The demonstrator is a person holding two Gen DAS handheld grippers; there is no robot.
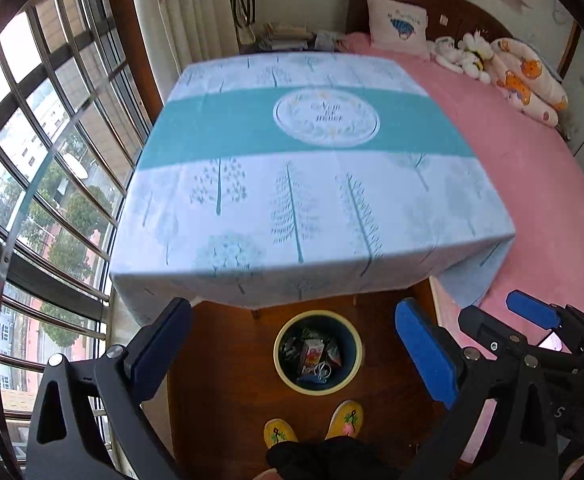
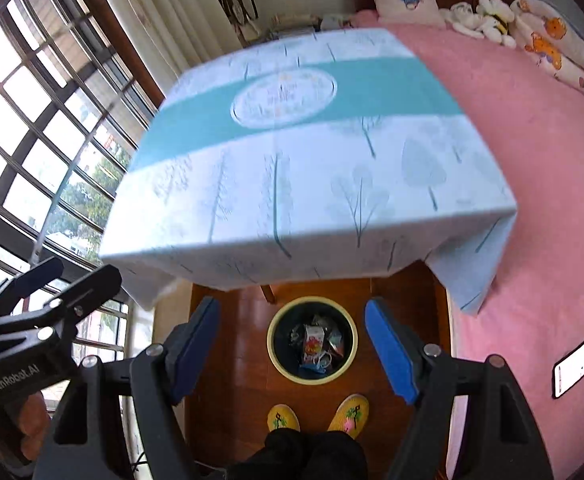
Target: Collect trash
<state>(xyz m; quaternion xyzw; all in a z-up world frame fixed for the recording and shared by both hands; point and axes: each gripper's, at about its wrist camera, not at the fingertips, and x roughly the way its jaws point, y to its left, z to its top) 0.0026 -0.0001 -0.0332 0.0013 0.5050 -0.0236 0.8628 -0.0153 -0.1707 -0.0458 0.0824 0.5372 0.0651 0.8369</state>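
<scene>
Tablecloth emblem (image 2: 284, 98) lettering blurred, unreadable.

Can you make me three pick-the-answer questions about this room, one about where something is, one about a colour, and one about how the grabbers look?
1. Where is the trash bin?
A. On the bed
B. On the wooden floor, in front of the table
C. On the table

2. What colour are the slippers?
A. Yellow
B. Black
C. Red

3. How are the left gripper and the right gripper?
A. Both open, holding nothing
B. Both shut on trash
C. One open, one shut

Answers:
1 B: the bin stands on the brown floor by the table's near edge.
2 A: both slippers are yellow with small pictures.
3 A: each gripper's blue pads stand wide apart with nothing between.
</scene>
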